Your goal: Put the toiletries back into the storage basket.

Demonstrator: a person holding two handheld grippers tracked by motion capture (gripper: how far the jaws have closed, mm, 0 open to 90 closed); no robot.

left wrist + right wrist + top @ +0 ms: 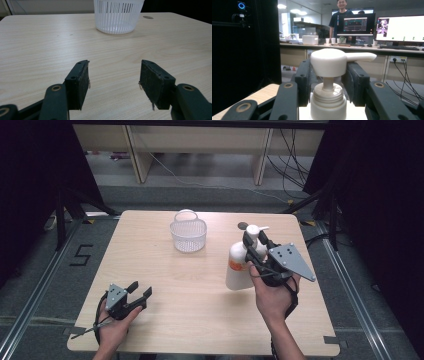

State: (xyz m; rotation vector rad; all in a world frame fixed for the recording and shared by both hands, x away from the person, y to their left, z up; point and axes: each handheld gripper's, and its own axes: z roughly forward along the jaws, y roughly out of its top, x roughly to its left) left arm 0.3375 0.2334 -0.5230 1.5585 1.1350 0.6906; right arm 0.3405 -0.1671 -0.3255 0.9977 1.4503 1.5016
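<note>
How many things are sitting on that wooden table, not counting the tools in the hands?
2. A white basket stands near the table's far edge, left of centre. A white pump bottle stands upright at the right, with the right gripper around its pump neck. Nothing seems hidden.

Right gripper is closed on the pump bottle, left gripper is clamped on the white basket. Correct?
Not quite. The left gripper is open and holds nothing; it sits near the table's front left corner, well short of the white basket, as the high view shows. The right gripper is indeed closed on the pump bottle.
</note>
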